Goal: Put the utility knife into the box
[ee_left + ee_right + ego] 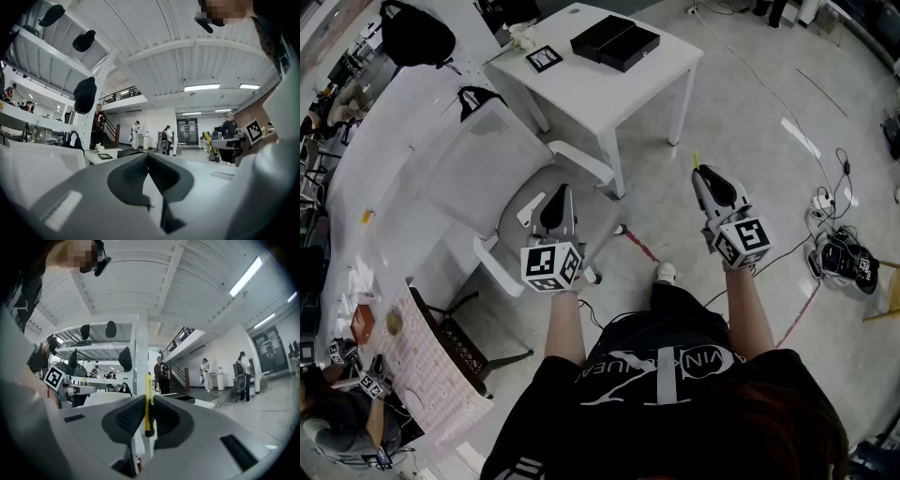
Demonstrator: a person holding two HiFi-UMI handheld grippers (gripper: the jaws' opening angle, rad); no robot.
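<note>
The utility knife (148, 401) stands clamped in the right tool (701, 176).

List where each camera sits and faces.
Head view: on the person's head, looking steeply down at the white table; forearms, left tongs, right tongs show.
Left gripper view: on left tongs, facing across the hall; shut, empty jaws show.
Right gripper view: on right tongs, facing the hall; jaws clamp the utility knife.
Shared: head and left gripper views both show the table.

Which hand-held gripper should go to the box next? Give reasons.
Right. The right hand-held gripper clamps the yellow knife; the left hand-held gripper is shut and empty. The black box sits on the table ahead.
</note>
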